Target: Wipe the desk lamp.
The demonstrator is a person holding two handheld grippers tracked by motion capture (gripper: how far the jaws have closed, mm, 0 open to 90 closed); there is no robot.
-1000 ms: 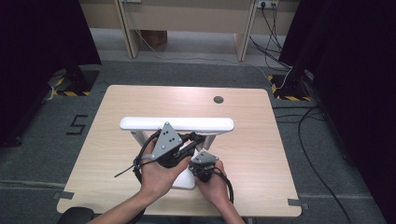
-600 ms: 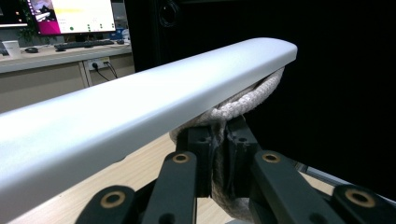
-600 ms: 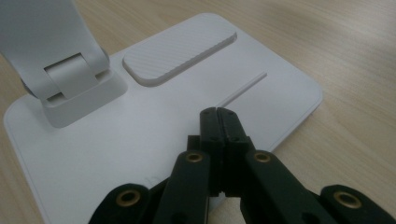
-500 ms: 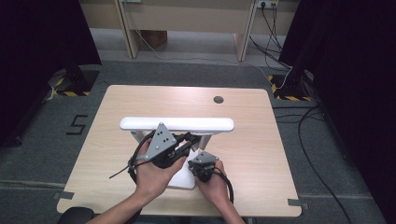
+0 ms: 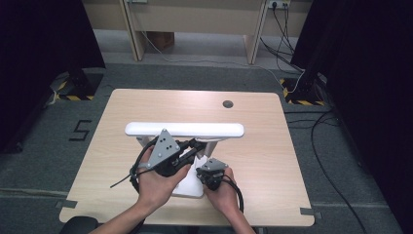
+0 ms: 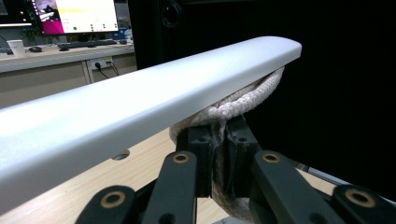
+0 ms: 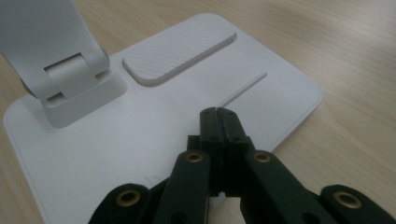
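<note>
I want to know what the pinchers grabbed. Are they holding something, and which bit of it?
The left gripper pinches a whitish rope just below the lamp's white bar. The right gripper is shut on nothing, its tips at the lamp's base.
</note>
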